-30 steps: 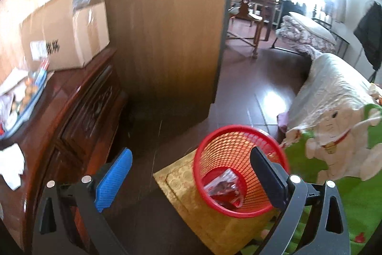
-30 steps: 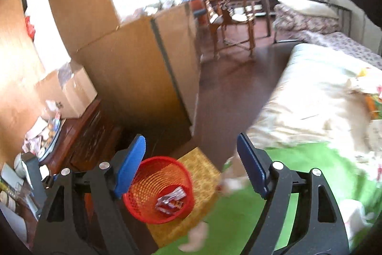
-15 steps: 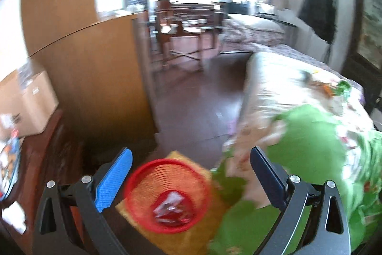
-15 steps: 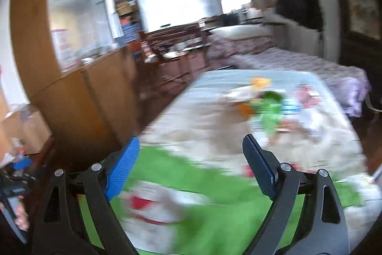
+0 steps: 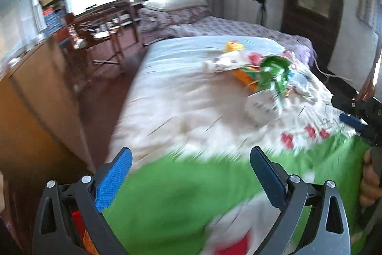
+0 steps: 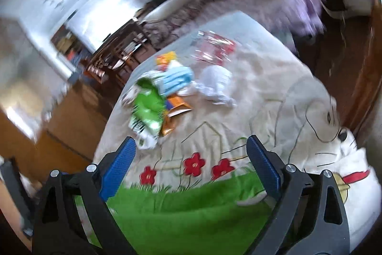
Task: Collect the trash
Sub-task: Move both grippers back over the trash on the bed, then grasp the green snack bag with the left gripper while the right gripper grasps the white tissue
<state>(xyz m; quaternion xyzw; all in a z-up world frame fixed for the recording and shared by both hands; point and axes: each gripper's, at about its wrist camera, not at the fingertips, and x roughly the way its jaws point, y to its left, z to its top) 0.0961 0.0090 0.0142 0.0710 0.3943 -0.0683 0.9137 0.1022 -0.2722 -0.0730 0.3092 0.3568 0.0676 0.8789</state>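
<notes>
Facing the bed (image 6: 274, 92), both grippers point down over the green near edge of the printed bedspread (image 6: 191, 212). The trash pile (image 6: 172, 92) lies far of the right gripper (image 6: 191, 161), well apart from its fingertips, on the pale centre of the bedspread. It comprises a green foil bag (image 6: 148, 109), an orange packet (image 6: 176, 111), a light blue pack (image 6: 176, 80), crumpled white paper (image 6: 216, 85) and a red-and-clear wrapper (image 6: 214, 47) farthest back.

Handling, as a judgement: all items appear light, thin and soft. Foil and film are likely slippery and will crush, so nothing looks fragile. Take the green foil bag, the nearest piece, across a crumpled fold or a free edge, not across its flat face. Pinching the soft bedspread along with it is the main risk.

The right gripper's jaws are opening, wide apart, with nothing between them. The left gripper (image 5: 191, 173) stands released and empty; in its view the pile (image 5: 260, 73) sits far right.

Change from one second earlier: both cameras then showed a red mesh basket holding a wrapper, beside a wooden cabinet. Both have swung right to the bed, and the basket is out of view.
</notes>
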